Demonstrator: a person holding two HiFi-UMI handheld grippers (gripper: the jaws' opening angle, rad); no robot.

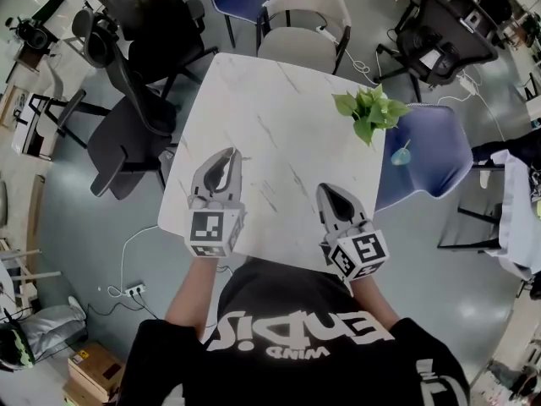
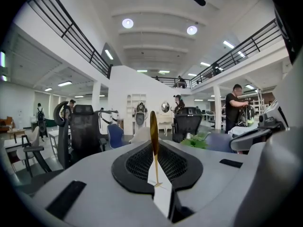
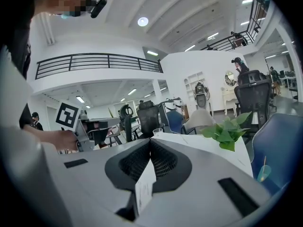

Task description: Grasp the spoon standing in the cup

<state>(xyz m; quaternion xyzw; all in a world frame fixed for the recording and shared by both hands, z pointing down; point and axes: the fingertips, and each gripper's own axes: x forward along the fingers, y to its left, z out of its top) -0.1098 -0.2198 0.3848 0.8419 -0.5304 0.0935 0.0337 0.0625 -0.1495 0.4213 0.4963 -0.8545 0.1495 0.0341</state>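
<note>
Left gripper view: a slim gold spoon [image 2: 154, 124] stands upright, edge-on, pinched between the nearly closed jaws of the left gripper [image 2: 154, 143], its upper end rising clear of the pads. It is held above the white table [image 1: 270, 125] and not in the clear cup [image 3: 157, 131], which stands near the table's far edge with no spoon showing in it. The right gripper [image 3: 150, 143] has its jaws together on nothing. The spoon looks light, stiff and smooth, probably slippery enough to pivot in the pads, so a hold across the flat faces of its handle seems best. Counted: one spoon, one clear cup, two grippers, one leafy plant [image 1: 369, 112] and one table.
</note>
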